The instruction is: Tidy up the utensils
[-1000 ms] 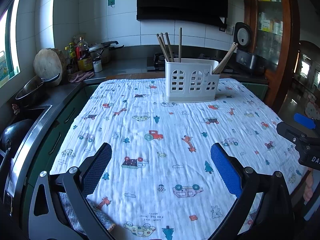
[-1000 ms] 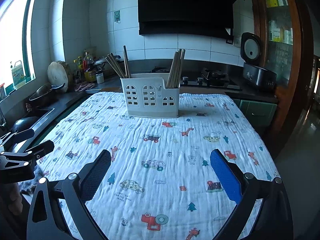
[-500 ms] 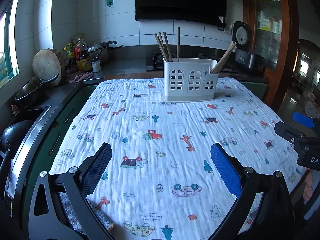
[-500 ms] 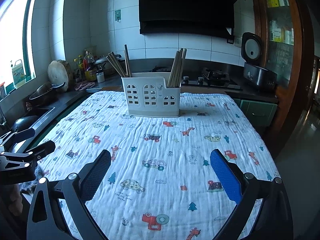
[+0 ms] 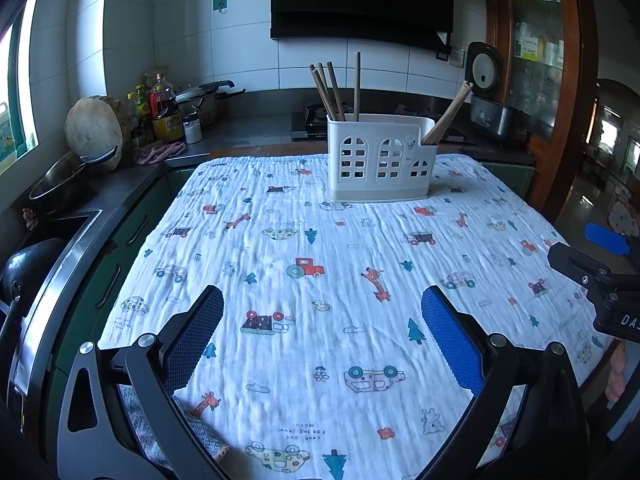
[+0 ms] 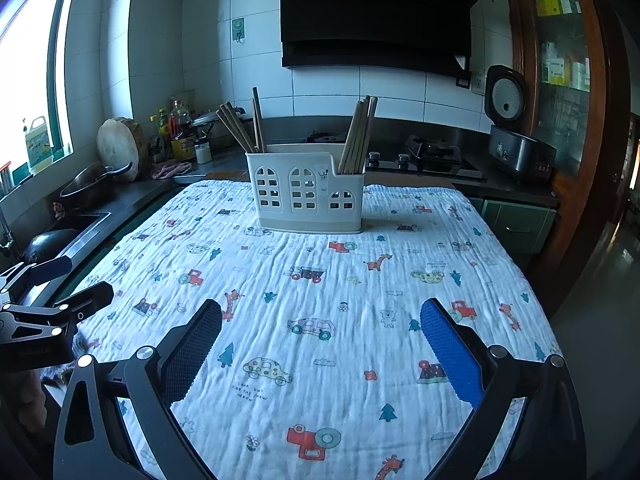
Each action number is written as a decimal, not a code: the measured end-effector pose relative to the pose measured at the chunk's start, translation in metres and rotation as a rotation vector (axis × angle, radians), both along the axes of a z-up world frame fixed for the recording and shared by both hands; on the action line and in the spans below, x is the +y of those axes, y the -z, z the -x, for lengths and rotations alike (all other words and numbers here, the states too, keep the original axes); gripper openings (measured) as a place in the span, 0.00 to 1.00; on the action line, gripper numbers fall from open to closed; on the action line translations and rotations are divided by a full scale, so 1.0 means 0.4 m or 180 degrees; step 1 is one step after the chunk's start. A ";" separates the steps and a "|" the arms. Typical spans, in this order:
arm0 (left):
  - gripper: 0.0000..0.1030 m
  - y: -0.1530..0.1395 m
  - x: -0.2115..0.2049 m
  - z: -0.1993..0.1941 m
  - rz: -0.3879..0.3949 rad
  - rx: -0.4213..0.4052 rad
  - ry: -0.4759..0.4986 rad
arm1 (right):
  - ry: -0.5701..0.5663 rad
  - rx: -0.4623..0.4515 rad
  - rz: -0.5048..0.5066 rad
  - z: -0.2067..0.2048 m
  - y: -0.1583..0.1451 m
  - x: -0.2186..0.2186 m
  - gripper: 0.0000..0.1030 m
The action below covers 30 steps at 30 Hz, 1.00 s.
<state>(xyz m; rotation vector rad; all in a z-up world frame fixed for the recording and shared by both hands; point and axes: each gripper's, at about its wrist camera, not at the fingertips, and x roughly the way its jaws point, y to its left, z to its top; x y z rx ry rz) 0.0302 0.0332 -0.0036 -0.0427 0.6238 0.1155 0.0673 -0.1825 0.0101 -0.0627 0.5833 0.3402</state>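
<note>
While both hand-held tools hang above the near edge of the table, the left gripper (image 5: 322,334) and right gripper (image 6: 320,336) each show blue-padded fingers spread wide with nothing between them. The white utensil holder (image 6: 306,190) stands upright at the far end of the patterned tablecloth (image 5: 320,280), well apart from both. Chopsticks (image 6: 358,136) lean bundled in its lower right compartment, while a second group of chopsticks (image 5: 334,88) fans out of the taller left one, likely sorted into separate sections so they stay apart. No loose utensil lies on the cloth, which suggests the sorting is finished or nearly so and the tools are idling clear of the holder.
</note>
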 end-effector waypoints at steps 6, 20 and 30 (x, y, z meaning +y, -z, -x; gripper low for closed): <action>0.95 0.001 0.001 0.000 0.0000 0.0004 0.0002 | -0.0006 -0.0011 0.0004 0.003 0.000 0.004 0.93; 0.95 0.004 0.004 0.000 0.0008 0.0003 0.0018 | -0.0029 0.0014 0.0024 0.000 0.004 0.016 0.93; 0.95 0.008 0.009 0.000 0.0033 -0.0009 0.0039 | -0.0025 0.0035 0.0028 -0.004 0.009 0.017 0.93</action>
